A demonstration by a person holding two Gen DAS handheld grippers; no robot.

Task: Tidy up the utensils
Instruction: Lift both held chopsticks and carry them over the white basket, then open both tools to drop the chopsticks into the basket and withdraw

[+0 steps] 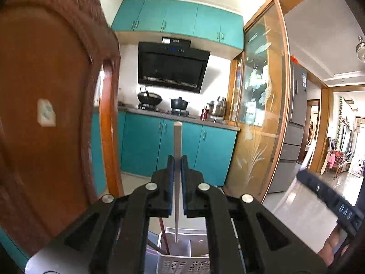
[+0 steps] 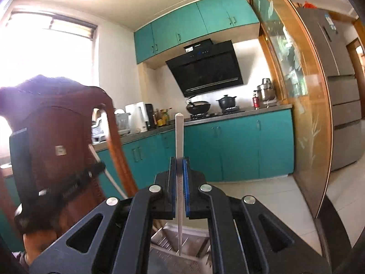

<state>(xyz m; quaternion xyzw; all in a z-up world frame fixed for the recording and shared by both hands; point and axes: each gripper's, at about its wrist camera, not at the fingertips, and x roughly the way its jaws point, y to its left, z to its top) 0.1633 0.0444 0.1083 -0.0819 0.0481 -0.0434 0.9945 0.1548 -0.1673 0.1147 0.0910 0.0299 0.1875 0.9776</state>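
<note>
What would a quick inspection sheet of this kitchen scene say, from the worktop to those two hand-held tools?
Surface: grey countertop along the far wall; no work table shows.
Job's things: one white chopstick in the left tool, another white chopstick in the right tool; both point up, lower ends over a white slotted utensil basket.
Clutter: wok, black pot, kettle, bottles on the counter.
Grippers: both tools shut on their chopsticks.
Cables: nothing seen.
Surroundings: teal cabinets, black range hood, wooden chair, glass sliding door, fridge.
</note>
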